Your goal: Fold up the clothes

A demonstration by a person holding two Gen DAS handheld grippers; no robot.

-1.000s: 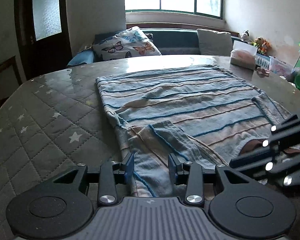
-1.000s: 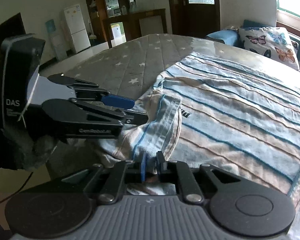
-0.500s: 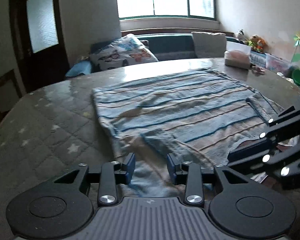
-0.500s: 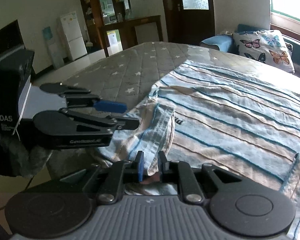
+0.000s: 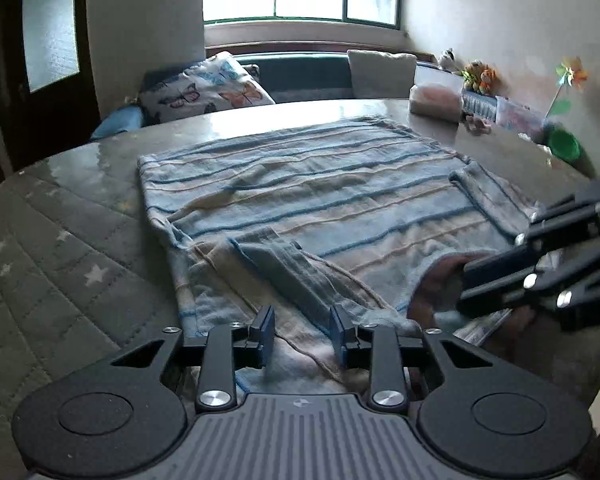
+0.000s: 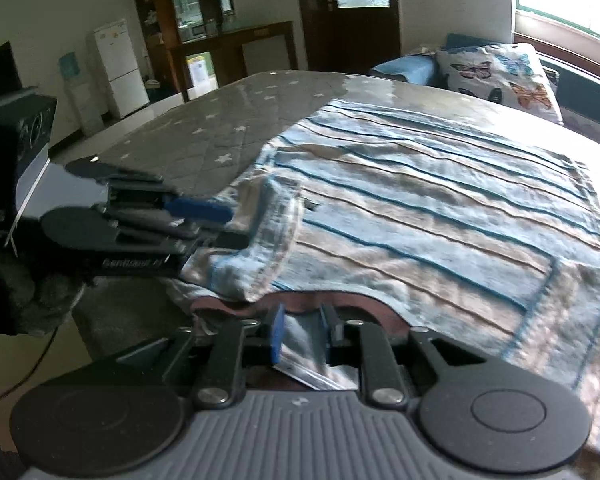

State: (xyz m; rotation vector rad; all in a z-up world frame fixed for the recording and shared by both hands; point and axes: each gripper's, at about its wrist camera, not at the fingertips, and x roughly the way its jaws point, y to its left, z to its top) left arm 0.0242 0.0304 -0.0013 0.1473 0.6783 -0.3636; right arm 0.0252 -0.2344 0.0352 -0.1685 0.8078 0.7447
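A blue and beige striped T-shirt (image 5: pixel 340 200) (image 6: pixel 420 208) lies flat on the grey star-quilted table cover (image 5: pixel 60 260). Its near sleeve (image 5: pixel 276 264) (image 6: pixel 268 232) is folded inward over the body. My left gripper (image 5: pixel 302 332) (image 6: pixel 216 224) sits low at that sleeve's near end, its pads apart, with cloth under and between them but not pinched. My right gripper (image 6: pixel 305 334) (image 5: pixel 466 286) hovers at the brown-trimmed collar (image 6: pixel 340 300). Its jaws are opening, and only the shirt's inner neck fabric shows loose in the gap.
A butterfly pillow (image 5: pixel 208 88) (image 6: pixel 500 76) lies on the bench beyond the table. A tissue pack (image 5: pixel 436 98), toys and a green bowl (image 5: pixel 564 144) crowd the far right corner. The table edge drops to the floor at the left (image 6: pixel 100 320); a fridge (image 6: pixel 118 68) stands further off.
The right gripper's jaws have parted and let go of the folded cloth edge, drawing back to the collar. The sleeve now lies flatter on the shirt. The left gripper has barely moved.
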